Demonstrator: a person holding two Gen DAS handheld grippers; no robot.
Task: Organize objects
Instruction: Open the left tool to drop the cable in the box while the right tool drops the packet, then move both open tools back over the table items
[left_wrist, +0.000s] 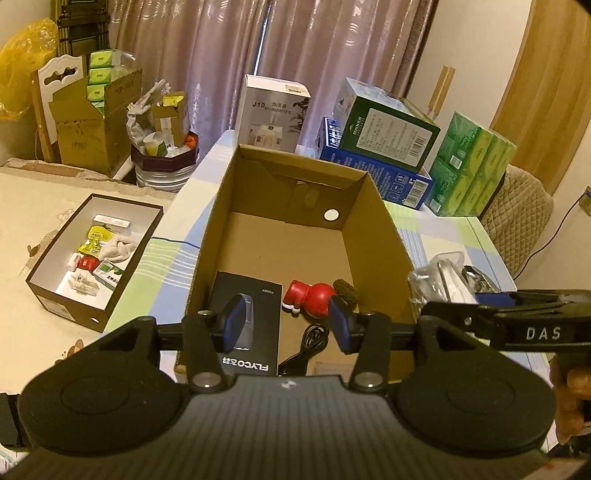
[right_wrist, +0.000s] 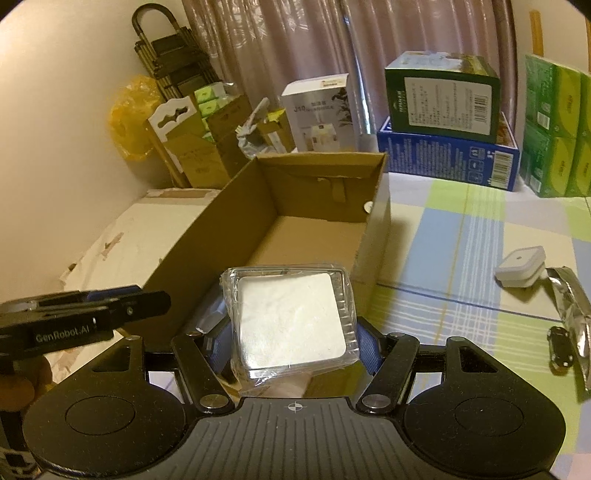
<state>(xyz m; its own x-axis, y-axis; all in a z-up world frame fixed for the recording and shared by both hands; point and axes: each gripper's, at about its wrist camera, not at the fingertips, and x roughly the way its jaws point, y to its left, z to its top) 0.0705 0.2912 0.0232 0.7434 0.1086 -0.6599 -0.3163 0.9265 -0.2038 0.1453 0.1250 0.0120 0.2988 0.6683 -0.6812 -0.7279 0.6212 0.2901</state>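
The right gripper (right_wrist: 291, 332) grips a wrapped clear case (right_wrist: 291, 321) between its fingers, just short of the cardboard box (right_wrist: 207, 236); carrying it level past the rim seems wise. The left gripper (left_wrist: 286, 325) hovers wide, empty.

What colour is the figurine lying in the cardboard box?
Red figurine, white trim; clearest in the left wrist view.

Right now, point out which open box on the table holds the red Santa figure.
The big brown cardboard box under the left gripper: the Santa figure lies inside by a black FLYCO box. The white-lined box holds small packets.
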